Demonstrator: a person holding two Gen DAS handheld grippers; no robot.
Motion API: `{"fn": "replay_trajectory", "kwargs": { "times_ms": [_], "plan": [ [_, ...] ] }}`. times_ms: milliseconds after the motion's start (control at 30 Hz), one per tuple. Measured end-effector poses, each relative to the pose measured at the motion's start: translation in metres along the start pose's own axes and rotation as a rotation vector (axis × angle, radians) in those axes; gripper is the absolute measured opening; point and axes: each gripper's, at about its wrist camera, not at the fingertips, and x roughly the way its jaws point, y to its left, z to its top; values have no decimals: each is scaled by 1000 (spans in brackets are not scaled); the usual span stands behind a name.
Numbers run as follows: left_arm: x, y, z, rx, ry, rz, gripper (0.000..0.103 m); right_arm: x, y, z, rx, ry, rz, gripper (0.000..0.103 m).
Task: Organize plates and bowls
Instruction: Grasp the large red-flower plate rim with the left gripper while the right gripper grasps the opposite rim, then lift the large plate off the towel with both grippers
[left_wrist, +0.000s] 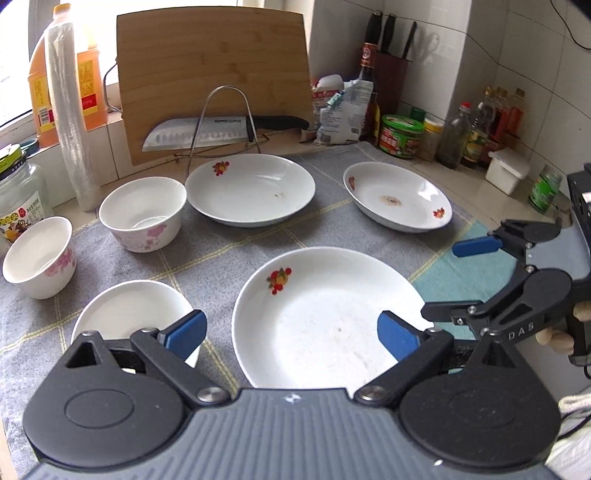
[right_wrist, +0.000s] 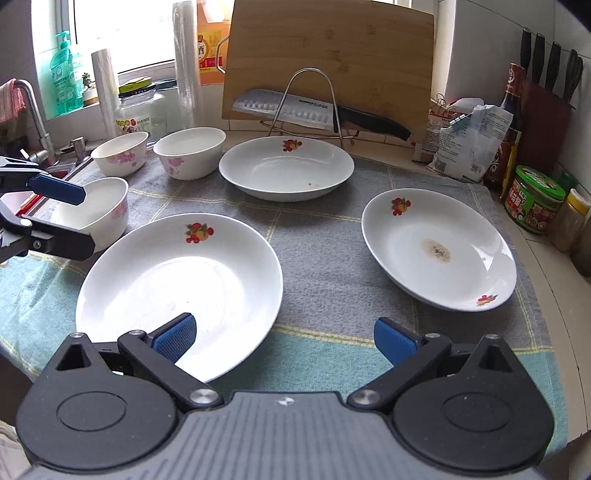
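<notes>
Kitchen bench (right_wrist: 332, 236), dishes spread on a grey checked cloth (left_wrist: 221, 258): I hold both sets of jaws spread wide and pinching nothing. The left gripper (left_wrist: 291, 332) hangs over the near plate (left_wrist: 325, 314), whose near rim lies between its blue pads; a small bowl (left_wrist: 129, 314) sits just outside the left pad. The right gripper (right_wrist: 284, 336) hovers above the cloth, its left pad over that same plate's edge, a stained plate (right_wrist: 436, 251) ahead and to the right of it.

These look like glazed ceramic: stiff, fairly heavy, slick and quick to chip. I would take each plate by its raised rim, one pad inside and one under, and each bowl by its wall.

A third plate (left_wrist: 251, 188) and two flowered bowls (left_wrist: 144, 212) (left_wrist: 37, 254) lie farther ahead of the left jaws. Beyond them a knife (left_wrist: 207, 133) rests on a wire rack before a cutting board (left_wrist: 214, 81); jars and bottles (left_wrist: 476, 129) crowd the right edge, so swings must stay low and short.
</notes>
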Motion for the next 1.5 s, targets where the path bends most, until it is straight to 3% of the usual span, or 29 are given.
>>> {"fn": "replay_trajectory", "kwargs": {
  "times_ms": [333, 600, 933, 1200, 1500],
  "plan": [
    [1, -4, -28, -1, 82, 6, 98, -1, 6, -15, -105, 19, 134, 103],
    [18, -8, -55, 97, 180, 7, 98, 16, -4, -16, -287, 93, 270, 103],
    [38, -13, -59, 138, 178, 9, 98, 50, -13, -1, -480, 169, 396, 103],
    [47, -10, -56, 233, 183, -27, 102, 62, -22, 9, -739, 173, 585, 103],
    [44, -14, -57, 368, 129, -60, 102, 79, -32, 29, -888, 197, 689, 103]
  ]
}}
